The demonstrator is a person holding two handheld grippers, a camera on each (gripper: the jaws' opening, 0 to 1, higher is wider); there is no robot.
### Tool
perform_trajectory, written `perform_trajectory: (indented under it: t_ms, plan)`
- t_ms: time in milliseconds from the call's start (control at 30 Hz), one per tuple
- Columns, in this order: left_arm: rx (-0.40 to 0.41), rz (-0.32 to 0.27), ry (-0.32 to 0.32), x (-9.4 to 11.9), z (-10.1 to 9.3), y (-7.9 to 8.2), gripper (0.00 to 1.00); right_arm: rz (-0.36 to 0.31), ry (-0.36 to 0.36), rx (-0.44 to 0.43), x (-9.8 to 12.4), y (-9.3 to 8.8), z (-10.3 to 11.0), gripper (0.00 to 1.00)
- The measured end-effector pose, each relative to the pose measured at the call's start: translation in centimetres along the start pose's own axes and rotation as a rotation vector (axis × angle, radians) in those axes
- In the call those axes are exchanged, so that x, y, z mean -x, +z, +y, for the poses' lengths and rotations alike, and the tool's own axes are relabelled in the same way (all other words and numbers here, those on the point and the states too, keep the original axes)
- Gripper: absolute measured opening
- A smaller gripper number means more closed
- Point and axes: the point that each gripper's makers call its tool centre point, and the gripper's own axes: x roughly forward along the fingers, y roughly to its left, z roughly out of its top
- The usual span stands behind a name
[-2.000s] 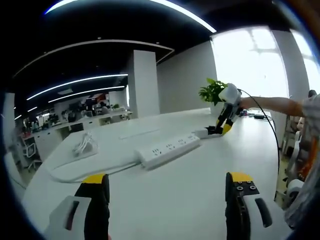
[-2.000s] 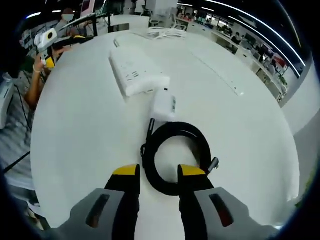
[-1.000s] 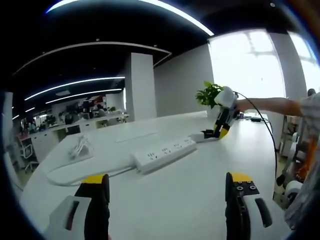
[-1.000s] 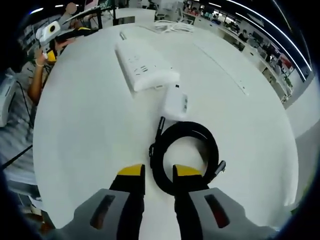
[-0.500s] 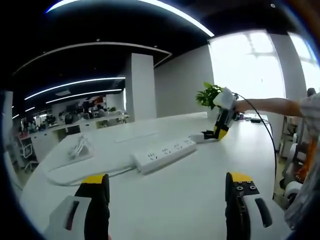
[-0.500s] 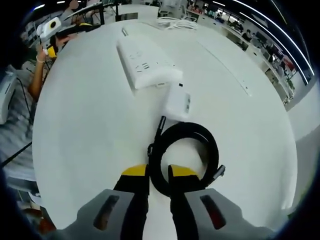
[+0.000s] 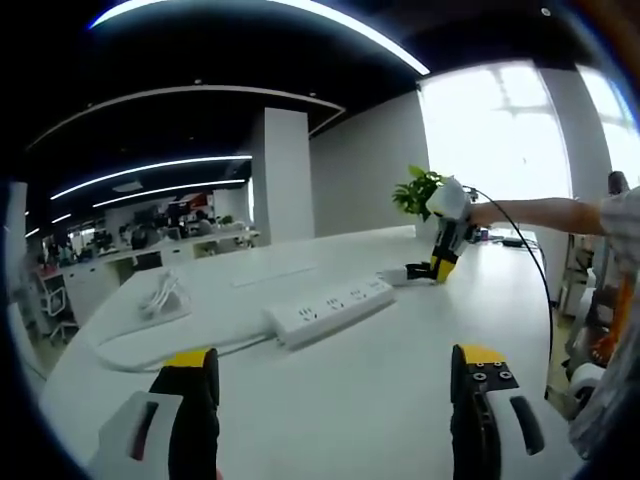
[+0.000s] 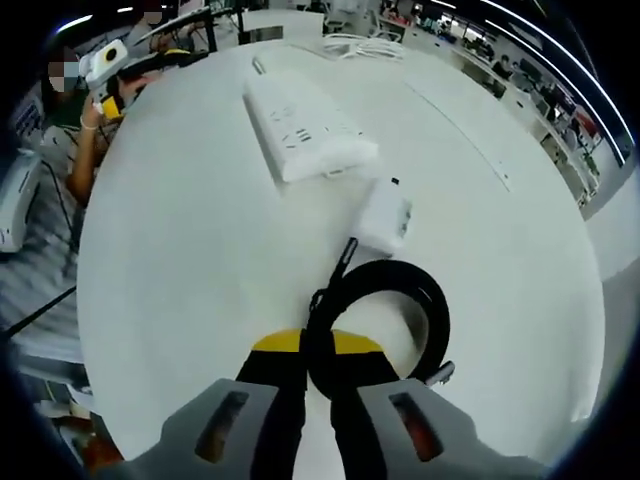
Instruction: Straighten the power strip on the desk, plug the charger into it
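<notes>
A white power strip (image 7: 326,308) lies at a slant in the middle of the white desk (image 7: 350,420), and its cord runs off to the left. My left gripper (image 7: 335,365) hovers open over the near desk, well short of the strip. Past the strip's far end lies the white charger (image 7: 398,272), with the right gripper (image 7: 440,262) over it. In the right gripper view, my right gripper (image 8: 316,350) is shut on the near side of the charger's black coiled cable (image 8: 438,312). The charger (image 8: 384,216) lies just beyond the coil, close to the power strip (image 8: 305,125).
A bundle of white cable (image 7: 165,291) lies at the desk's far left. A potted plant (image 7: 425,186) stands behind the right gripper. A person's arm (image 7: 545,211) reaches in from the right. A long narrow slot (image 8: 470,130) crosses the desk (image 8: 180,250). The left gripper (image 8: 108,62) shows at upper left.
My right gripper's jaws have come together on the black cable coil, and the charger has shifted a little to the right. My left gripper stays open and still.
</notes>
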Motion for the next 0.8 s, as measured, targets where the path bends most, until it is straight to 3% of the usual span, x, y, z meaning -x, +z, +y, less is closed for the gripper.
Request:
perform_trajectory:
  t_ms: [300, 500, 733, 800]
  plan:
    - [0.002, 0.002, 0.000, -0.1, 0.1, 0.0, 0.98, -0.160, 0.047, -0.117, 1.0, 1.6, 0.5, 0.05]
    - [0.002, -0.002, 0.000, -0.1, 0.0, 0.1, 0.98, -0.267, 0.022, -0.164, 1.6, 2.5, 0.5, 0.05]
    - [0.001, 0.002, -0.007, -0.3, -0.3, 0.0, 0.98, -0.457, -0.028, -0.193, 3.8, 5.3, 0.5, 0.05]
    - [0.001, 0.003, -0.008, -0.3, -0.4, 0.0, 0.98, -0.476, -0.027, -0.190, 4.2, 5.6, 0.7, 0.05]
